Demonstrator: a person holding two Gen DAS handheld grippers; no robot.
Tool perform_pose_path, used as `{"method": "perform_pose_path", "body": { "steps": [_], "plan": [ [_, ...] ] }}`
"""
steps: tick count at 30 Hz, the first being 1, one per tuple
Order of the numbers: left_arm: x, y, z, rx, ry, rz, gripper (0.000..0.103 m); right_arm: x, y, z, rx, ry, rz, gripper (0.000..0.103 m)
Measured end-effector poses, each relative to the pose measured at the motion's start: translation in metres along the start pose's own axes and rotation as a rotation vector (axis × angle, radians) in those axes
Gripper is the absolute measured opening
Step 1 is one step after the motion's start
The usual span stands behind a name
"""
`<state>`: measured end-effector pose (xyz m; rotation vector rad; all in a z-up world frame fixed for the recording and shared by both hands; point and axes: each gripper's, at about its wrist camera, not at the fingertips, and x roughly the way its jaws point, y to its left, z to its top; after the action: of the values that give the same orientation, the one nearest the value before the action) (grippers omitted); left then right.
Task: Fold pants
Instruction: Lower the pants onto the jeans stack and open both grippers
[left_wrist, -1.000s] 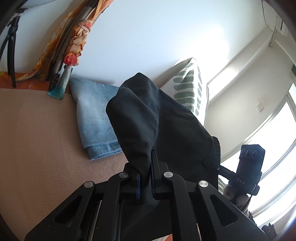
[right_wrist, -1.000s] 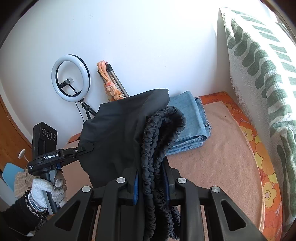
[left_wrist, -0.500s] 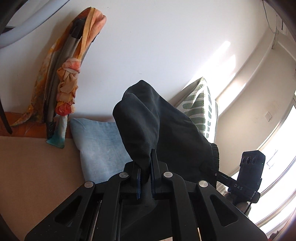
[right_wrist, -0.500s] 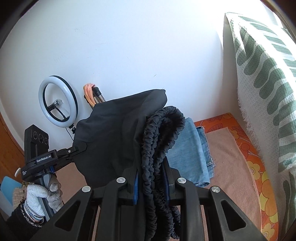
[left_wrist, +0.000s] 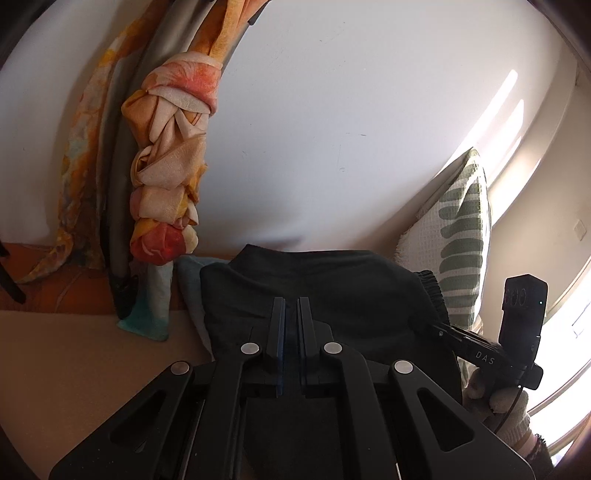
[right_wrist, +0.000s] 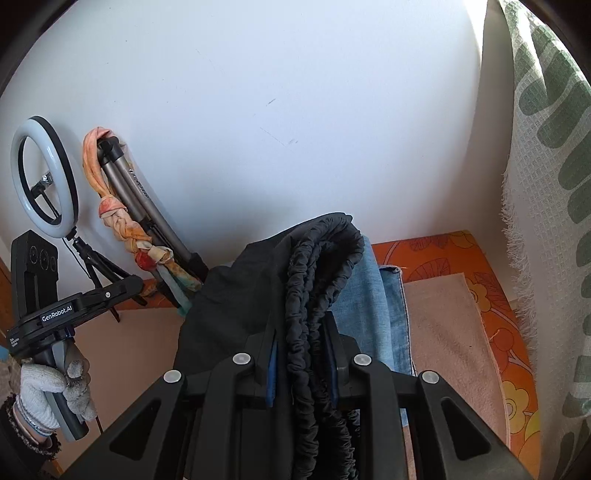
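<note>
The black pants (left_wrist: 332, 295) hang between the two tools, low over the folded blue jeans (right_wrist: 384, 314) on the tan blanket (right_wrist: 443, 332) of the bed, close to the white wall.

The right gripper (right_wrist: 302, 332) has its jaws part open and clamped on the gathered elastic waistband (right_wrist: 314, 280), which bulges up between the blue pads and trails back over the tool. The left gripper (left_wrist: 291, 314) has its jaws nearly together; dark cloth lies under and ahead of them, but whether a fold is pinched in the thin gap cannot be told from its own view.

Both tools tilt downward toward the bed. A gloved hand (right_wrist: 55, 387) grips the left tool's handle, seen from the right wrist camera.

Only the right view shows the ring light (right_wrist: 44, 181) on its tripod, the orange flowered bedcover (right_wrist: 480, 266) and the jeans laid out flat. The left view shows the knotted orange scarf (left_wrist: 173, 166) up close and the green-striped pillow (left_wrist: 461, 236) against the wall, with the right tool at the pants' far edge.
</note>
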<state>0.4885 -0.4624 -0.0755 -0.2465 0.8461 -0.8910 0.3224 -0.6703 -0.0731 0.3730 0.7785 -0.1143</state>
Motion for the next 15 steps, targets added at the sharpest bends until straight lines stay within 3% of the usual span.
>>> {"method": "perform_pose_path", "body": {
  "steps": [5,9,11,13,15],
  "plan": [
    [0.010,0.002,-0.009,0.024,0.034,0.010,0.004,0.019,-0.031,-0.003,0.064,0.060,-0.026,0.022],
    [0.008,0.006,-0.016,0.017,0.040,0.017,0.004,0.017,-0.050,-0.008,0.129,0.069,-0.063,0.045],
    [0.007,0.007,-0.018,0.009,0.051,0.016,0.008,0.016,-0.055,-0.010,0.139,0.076,-0.093,0.047],
    [0.003,0.005,-0.020,0.012,0.056,0.014,0.012,0.012,-0.054,-0.012,0.133,0.070,-0.124,0.060],
    [-0.001,-0.001,-0.021,0.028,0.060,0.022,0.016,0.004,-0.050,-0.014,0.116,0.053,-0.163,0.066]
  ]
}}
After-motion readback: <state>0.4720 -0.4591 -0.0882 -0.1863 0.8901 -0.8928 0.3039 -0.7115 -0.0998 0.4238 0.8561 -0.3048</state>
